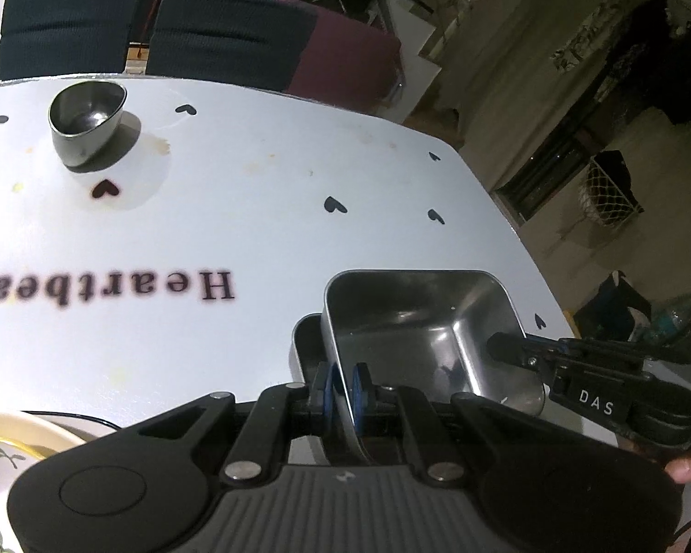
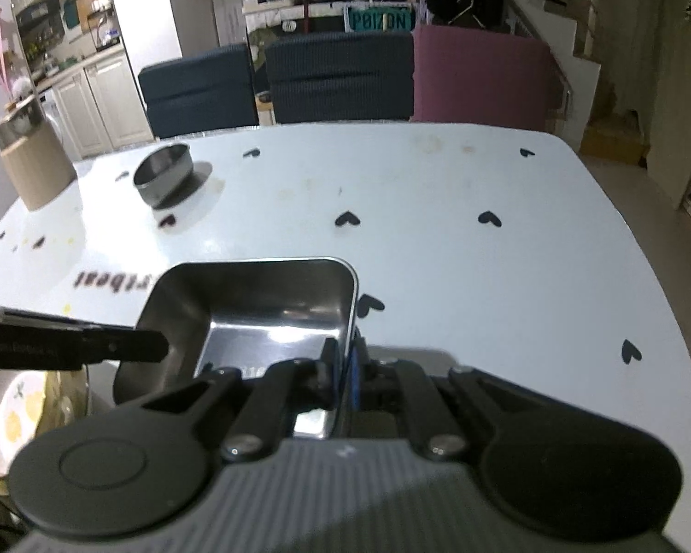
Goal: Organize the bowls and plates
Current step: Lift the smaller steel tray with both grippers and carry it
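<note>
A square steel dish is held between both grippers above the white table. My left gripper is shut on its near wall. My right gripper is shut on its right wall, and shows in the left wrist view. A second steel dish lies under the held one, partly hidden. The held dish also shows in the right wrist view. A round steel bowl stands at the far left of the table, also seen in the right wrist view. A patterned plate lies near left.
The white table has heart marks and a right edge close to the dish. Dark chairs and a pink chair stand behind it. A wooden knife block stands at the far left corner.
</note>
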`<state>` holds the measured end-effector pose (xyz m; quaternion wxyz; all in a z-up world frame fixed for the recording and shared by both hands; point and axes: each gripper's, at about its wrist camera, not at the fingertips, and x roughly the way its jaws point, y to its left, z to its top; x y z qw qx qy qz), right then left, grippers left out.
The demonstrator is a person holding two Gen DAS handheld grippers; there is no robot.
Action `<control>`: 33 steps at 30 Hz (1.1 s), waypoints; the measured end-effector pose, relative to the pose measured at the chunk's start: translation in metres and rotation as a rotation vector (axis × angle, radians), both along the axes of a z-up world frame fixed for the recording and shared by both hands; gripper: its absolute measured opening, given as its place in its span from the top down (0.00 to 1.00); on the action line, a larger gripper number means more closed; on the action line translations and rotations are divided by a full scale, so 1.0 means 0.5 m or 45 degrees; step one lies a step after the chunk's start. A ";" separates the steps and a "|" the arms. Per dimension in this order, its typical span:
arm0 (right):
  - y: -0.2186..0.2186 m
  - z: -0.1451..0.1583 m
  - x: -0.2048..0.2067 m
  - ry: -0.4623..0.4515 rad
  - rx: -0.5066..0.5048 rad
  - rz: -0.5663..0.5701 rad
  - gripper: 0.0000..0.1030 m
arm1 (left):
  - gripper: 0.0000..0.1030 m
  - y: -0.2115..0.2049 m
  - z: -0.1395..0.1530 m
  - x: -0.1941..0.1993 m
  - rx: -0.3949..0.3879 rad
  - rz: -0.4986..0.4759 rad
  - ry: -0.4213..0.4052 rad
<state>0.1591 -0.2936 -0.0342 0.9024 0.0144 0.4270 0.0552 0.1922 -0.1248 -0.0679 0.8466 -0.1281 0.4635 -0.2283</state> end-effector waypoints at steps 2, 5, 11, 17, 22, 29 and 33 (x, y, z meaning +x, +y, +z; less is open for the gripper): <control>0.005 -0.004 0.002 0.007 -0.007 0.004 0.94 | 0.91 0.001 -0.005 0.002 -0.002 0.000 0.013; 0.008 -0.005 0.005 0.019 -0.020 0.011 0.94 | 0.91 -0.004 -0.010 0.001 0.017 -0.012 0.016; 0.015 -0.012 0.018 0.044 -0.046 0.018 0.94 | 0.92 -0.011 -0.018 0.001 0.068 -0.038 0.009; 0.033 -0.018 0.025 0.055 -0.096 0.040 0.94 | 0.92 -0.012 -0.020 0.003 0.090 -0.045 -0.004; 0.042 -0.029 0.030 0.074 -0.131 0.050 0.94 | 0.90 -0.015 -0.020 0.004 0.120 -0.055 -0.022; 0.058 -0.041 0.036 0.076 -0.204 0.066 0.93 | 0.89 -0.023 -0.021 0.001 0.154 -0.071 -0.034; 0.065 -0.047 0.039 0.072 -0.238 0.071 0.93 | 0.89 -0.022 -0.022 0.001 0.162 -0.076 -0.038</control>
